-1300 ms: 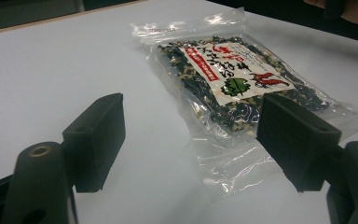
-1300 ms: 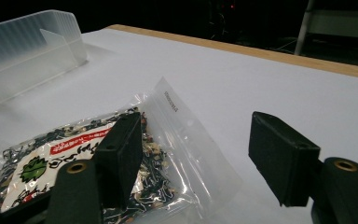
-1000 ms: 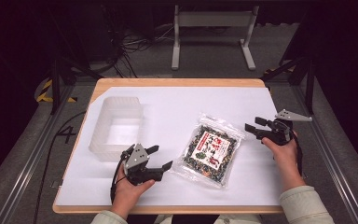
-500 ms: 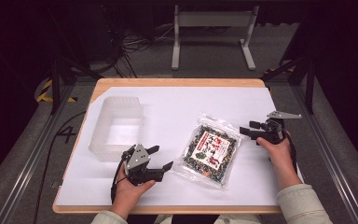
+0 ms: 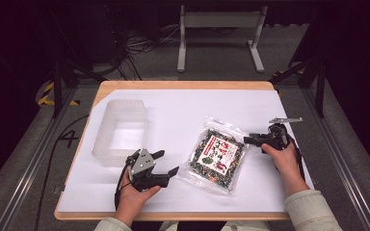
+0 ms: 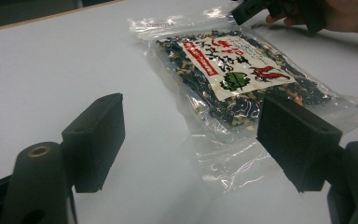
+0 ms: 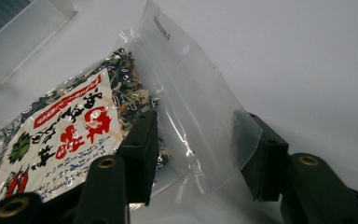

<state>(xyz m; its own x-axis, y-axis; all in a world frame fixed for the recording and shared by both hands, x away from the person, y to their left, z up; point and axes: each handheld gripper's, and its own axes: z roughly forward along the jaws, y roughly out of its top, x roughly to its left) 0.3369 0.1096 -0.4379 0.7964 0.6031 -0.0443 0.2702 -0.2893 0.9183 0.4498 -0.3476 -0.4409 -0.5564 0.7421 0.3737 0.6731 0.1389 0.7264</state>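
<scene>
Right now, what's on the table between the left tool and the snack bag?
Nothing: in the high view, only bare white table separates the left tool from the snack bag.

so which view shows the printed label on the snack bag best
The left gripper view: the label lies whole and unblocked on the snack bag. In the right gripper view a jaw of the right gripper covers part of the label. The high view shows the label whole, but too small to read.

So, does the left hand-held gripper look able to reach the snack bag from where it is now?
Probably yes. The left hand-held gripper is open and faces the snack bag, with bare white table sheet between them.
</scene>
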